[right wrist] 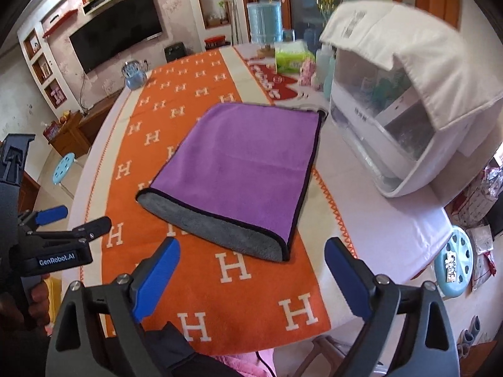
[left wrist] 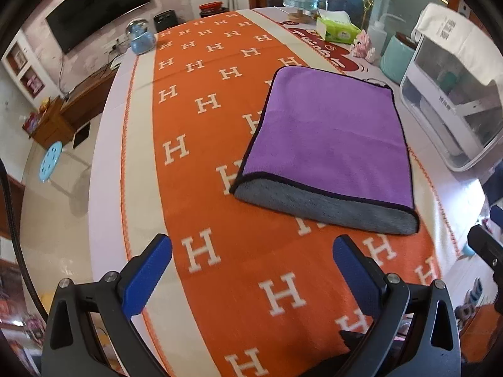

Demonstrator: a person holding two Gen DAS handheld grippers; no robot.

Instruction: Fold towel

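Both sets of fingers gape empty, left gripper (left wrist: 253, 253) and right gripper (right wrist: 251, 256); purple towel (right wrist: 239, 163) just ahead. Pinching only its top layer could spoil the fold.

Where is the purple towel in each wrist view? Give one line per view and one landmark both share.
Left wrist view: the purple towel lies right of centre on the orange H-patterned cloth, beyond the open left claw.
Right wrist view: the towel sits near centre, ahead of the open right claw.
Shared landmark: the green tissue box at the table's far end.
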